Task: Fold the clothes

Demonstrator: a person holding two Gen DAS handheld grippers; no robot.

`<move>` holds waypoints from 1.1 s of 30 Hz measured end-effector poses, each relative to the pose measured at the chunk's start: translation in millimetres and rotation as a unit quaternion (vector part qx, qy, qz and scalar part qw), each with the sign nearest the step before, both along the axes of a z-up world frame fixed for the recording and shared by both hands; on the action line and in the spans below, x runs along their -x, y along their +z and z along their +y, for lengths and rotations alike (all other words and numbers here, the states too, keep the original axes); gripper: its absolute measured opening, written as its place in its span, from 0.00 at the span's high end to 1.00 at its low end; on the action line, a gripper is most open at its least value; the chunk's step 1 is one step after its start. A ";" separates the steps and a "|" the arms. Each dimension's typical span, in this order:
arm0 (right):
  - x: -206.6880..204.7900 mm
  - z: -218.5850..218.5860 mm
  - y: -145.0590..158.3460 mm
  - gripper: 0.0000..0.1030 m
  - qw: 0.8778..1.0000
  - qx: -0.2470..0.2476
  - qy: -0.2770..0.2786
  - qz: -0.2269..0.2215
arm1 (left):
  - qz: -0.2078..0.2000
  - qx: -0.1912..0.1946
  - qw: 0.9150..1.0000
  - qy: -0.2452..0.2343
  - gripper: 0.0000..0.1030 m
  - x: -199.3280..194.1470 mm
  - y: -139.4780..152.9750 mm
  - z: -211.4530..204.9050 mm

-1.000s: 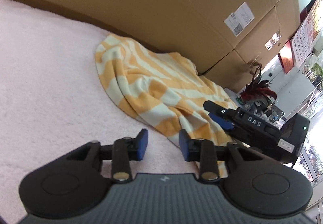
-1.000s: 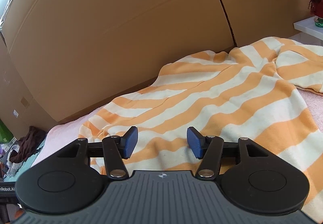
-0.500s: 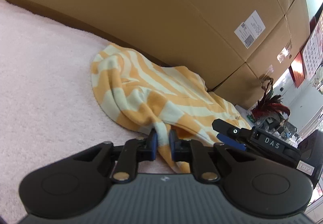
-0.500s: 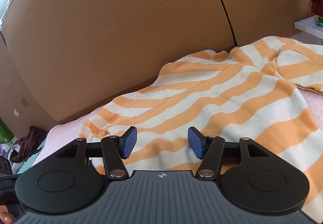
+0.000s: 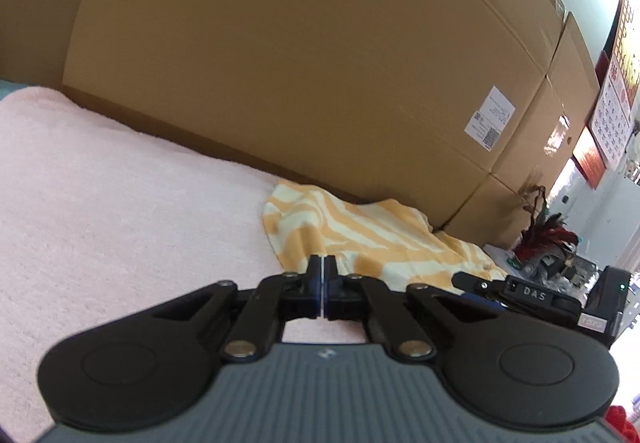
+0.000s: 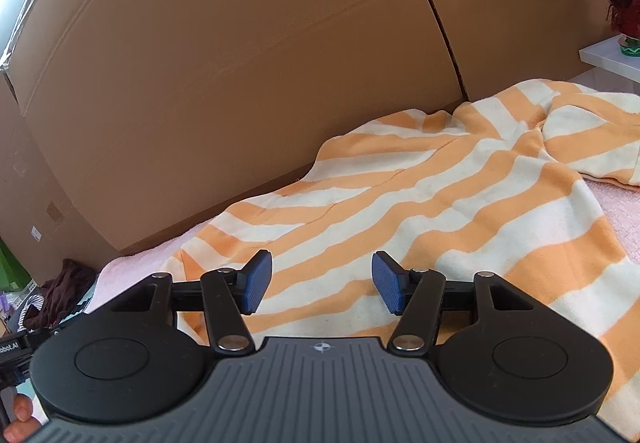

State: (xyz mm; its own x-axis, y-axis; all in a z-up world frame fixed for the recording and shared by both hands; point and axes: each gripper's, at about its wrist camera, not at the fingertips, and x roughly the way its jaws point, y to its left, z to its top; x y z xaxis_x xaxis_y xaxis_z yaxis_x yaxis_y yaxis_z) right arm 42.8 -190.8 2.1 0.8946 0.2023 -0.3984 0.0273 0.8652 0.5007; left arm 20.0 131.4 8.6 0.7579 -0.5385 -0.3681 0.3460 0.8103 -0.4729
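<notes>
In the left wrist view, the left gripper (image 5: pixel 322 271) sat at lower centre with its jaws pressed fully together. Their tips were right at the near edge of the orange-and-cream striped garment (image 5: pixel 360 239). Whether a thin fold of hem was caught between the pads could not be told, because the tips hid that spot. The garment lay rumpled on the pink fleecy surface (image 5: pixel 120 203), right of centre and against the foot of the cardboard boxes (image 5: pixel 300 63) that filled the upper frame.

In the right wrist view, the right gripper (image 6: pixel 322 281) was tilted slightly down at lower centre. Its jaws were spread, and nothing was between the blue pads (image 6: pixel 256 283). It hovered over the near edge of the garment, which ran from centre to the right edge of the frame.

The step in hand looked like taking hold of the garment's edge so it could be spread flat before any fold. Next, the left hold probably needed confirming with a gentle lift. The right jaws probably needed to drop onto the hem and close, so both hands could draw the cloth taut together.
</notes>
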 end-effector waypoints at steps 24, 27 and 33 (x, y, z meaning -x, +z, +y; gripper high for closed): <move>-1.1 -0.9 0.0 0.38 1.000 0.002 0.008 0.006 | 0.073 0.017 0.997 0.004 1.00 -27.3 -26.8 -65.9; -1.0 -0.2 0.8 0.38 1.000 0.002 0.009 0.001 | 0.040 0.023 0.999 0.013 1.00 -16.4 -12.0 -49.4; 1.8 2.8 4.8 0.38 1.000 0.008 0.020 -0.018 | 0.003 0.032 0.998 0.045 1.00 1.7 7.8 -7.7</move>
State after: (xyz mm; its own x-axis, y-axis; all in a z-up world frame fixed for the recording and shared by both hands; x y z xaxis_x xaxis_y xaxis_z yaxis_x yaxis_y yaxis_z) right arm 41.0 -188.0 6.9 0.8996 0.2314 -0.3702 -0.0240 0.8729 0.4873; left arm 18.3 123.7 16.4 0.8016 -0.4915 -0.3403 0.2707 0.8060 -0.5264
